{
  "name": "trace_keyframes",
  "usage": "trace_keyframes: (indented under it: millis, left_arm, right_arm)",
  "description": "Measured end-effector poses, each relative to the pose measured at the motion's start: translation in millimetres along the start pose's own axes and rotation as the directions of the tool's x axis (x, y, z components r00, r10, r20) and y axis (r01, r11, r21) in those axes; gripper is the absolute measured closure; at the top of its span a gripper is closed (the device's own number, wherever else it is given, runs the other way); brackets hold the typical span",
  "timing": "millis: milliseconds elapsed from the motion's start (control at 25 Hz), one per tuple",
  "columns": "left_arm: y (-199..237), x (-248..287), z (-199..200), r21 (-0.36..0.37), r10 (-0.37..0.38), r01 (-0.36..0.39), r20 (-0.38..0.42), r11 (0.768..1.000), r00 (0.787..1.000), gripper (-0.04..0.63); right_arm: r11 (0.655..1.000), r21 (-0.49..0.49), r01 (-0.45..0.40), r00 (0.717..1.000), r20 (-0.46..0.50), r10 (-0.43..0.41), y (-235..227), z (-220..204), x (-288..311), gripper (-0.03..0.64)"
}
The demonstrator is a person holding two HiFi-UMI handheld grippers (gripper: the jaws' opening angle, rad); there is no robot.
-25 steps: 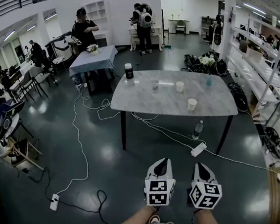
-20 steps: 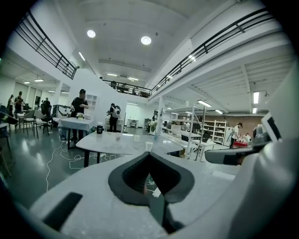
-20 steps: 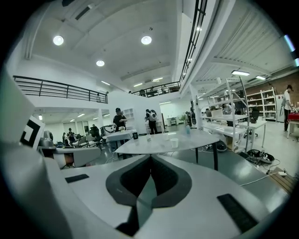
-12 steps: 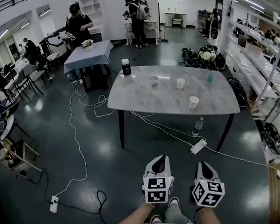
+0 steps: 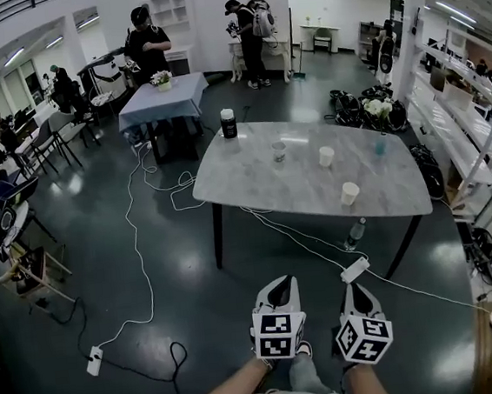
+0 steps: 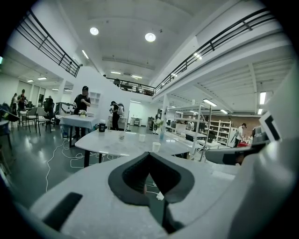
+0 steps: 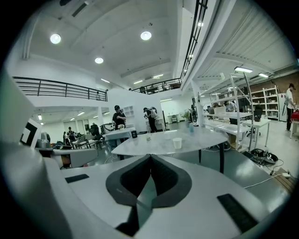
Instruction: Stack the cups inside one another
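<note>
Several cups stand apart on the marble table [image 5: 253, 178]: a clear cup [image 5: 278, 152], a white cup [image 5: 326, 155], another white cup [image 5: 350, 193] near the front edge, and a bluish cup [image 5: 381, 144] at the right. Both grippers hang low over the dark floor, well short of the table. My left gripper [image 5: 280, 283] is shut and empty. My right gripper [image 5: 353, 291] beside it is also shut and empty. In the left gripper view the jaws [image 6: 149, 154] meet below the nearest white cup [image 6: 155, 146]. In the right gripper view the closed jaws [image 7: 150, 157] point toward a white cup [image 7: 177, 143].
A black canister [image 5: 228, 123] stands on the table's far left corner. White cables and a power strip [image 5: 354, 269] lie on the floor before the table, with a bottle [image 5: 352, 233] under it. People stand by a cloth-covered table [image 5: 163, 103] behind. Shelving [image 5: 473, 115] lines the right side.
The view and both grippers have moved forward toward the marble table, which now sits slightly right in the head view. Both jaws stay shut.
</note>
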State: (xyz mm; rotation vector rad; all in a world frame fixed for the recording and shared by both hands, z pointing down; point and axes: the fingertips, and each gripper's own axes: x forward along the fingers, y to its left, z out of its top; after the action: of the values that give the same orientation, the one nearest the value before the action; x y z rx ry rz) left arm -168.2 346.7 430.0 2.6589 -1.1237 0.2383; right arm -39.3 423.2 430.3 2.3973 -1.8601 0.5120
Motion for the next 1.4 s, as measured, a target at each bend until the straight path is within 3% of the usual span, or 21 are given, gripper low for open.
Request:
trace_keyframes:
  millis: [1000,1400]
  left_arm:
    - [-13.6,201.8,55.8,0.004,0.068,-0.068,-0.014,0.998,0.998,0.598]
    - [-13.0,242.6,60.1,0.021,0.103,-0.102,-0.043,0.995,0.994,0.598]
  right_arm:
    - [0.999,-0.006,-0.049,0.998,-0.029,0.049,-113.7,78.6,173.2,0.609]
    - [0.998,0.013,-0.067,0.996,-0.054,0.068,-142.1,84.7,214.2,0.609]
